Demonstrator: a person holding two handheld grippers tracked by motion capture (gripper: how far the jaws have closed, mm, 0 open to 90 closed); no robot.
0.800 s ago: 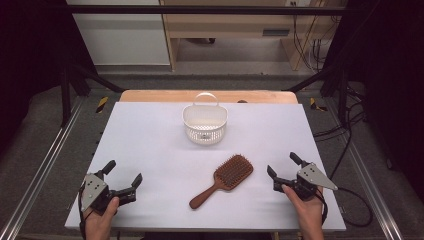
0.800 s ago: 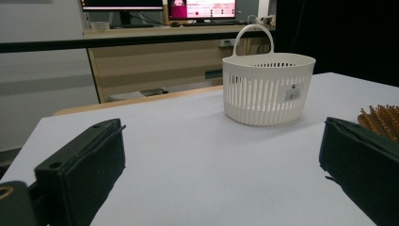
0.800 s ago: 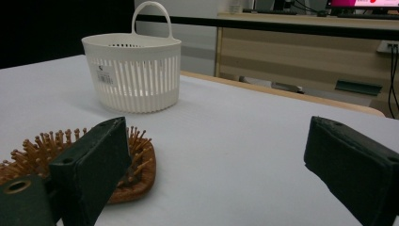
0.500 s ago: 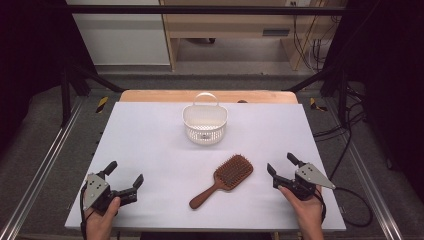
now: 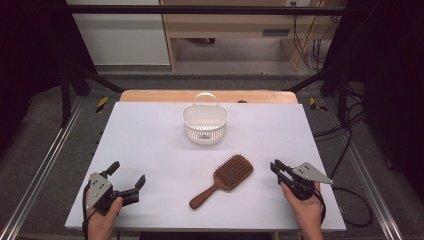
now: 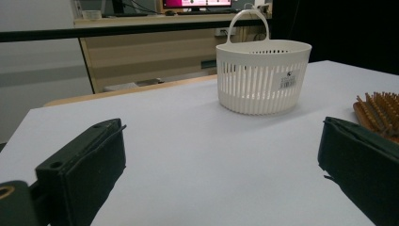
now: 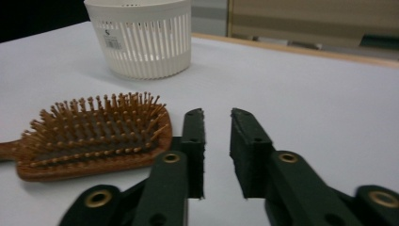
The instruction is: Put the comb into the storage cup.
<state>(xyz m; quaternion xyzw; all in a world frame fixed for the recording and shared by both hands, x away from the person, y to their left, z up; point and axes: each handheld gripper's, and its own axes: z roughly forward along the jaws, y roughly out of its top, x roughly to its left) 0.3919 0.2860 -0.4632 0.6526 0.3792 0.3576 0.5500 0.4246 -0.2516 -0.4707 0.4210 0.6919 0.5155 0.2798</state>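
A brown wooden hairbrush (image 5: 227,177) lies bristles up on the white table (image 5: 150,135), its handle pointing toward the near edge. A white slotted basket (image 5: 205,125) with a loop handle stands behind it. My left gripper (image 5: 129,172) rests at the near left, open wide with nothing between its jaws; in the left gripper view (image 6: 221,125) the basket (image 6: 263,77) is ahead and the hairbrush (image 6: 379,106) at the right edge. My right gripper (image 5: 276,165) sits just right of the brush head, jaws drawn to a narrow gap, holding nothing. The right gripper view (image 7: 217,113) has the hairbrush (image 7: 94,132) to its left and the basket (image 7: 141,37) beyond.
A wooden strip (image 5: 150,96) edges the table's far side. Metal rails (image 5: 40,165) run along both sides and cables (image 5: 350,150) trail on the floor at the right. Bare tabletop lies between the grippers and the basket.
The right gripper's jaws have closed from a wide spread to a narrow gap, with nothing between them. The left gripper, brush and basket have stayed put.
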